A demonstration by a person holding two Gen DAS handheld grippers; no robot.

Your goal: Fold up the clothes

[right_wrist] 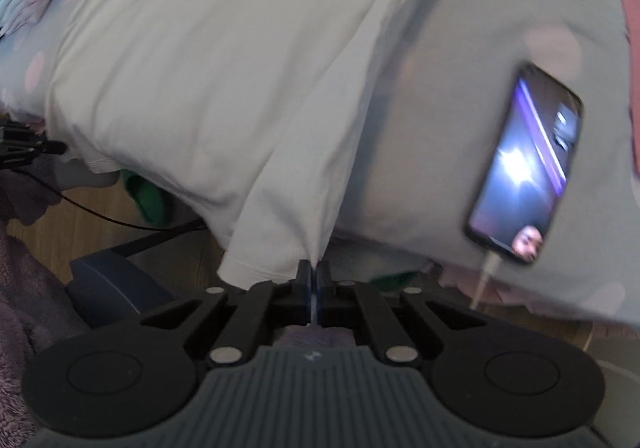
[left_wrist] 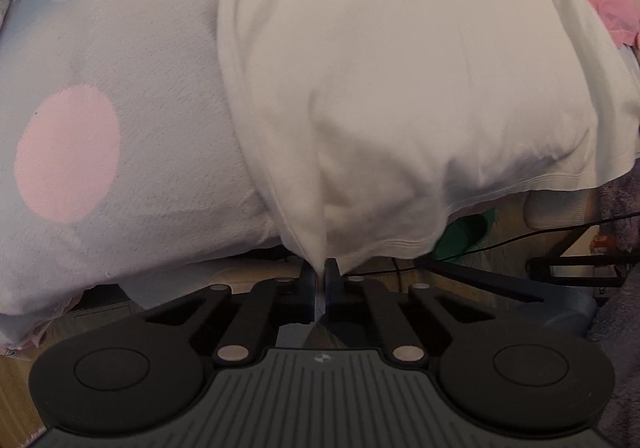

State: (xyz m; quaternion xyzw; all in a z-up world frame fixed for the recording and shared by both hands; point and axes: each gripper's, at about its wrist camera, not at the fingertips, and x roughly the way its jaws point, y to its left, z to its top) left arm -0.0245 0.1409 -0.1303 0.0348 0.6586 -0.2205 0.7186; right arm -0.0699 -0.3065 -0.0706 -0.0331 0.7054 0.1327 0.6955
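Both grippers are pinching the near hem of a white T-shirt (left_wrist: pixel 380 67): left gripper (left_wrist: pixel 320 272) and right gripper (right_wrist: pixel 313 272). It is lying across a pink-dotted bed cover (left_wrist: pixel 120 107), a lit phone (right_wrist: pixel 528 167) resting to its right.

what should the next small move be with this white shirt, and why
Probably lift both corners together and carry the hem away from you over the shirt. The left gripper and right gripper are each shut on the white shirt at its near hem, which overhangs the dotted blanket.
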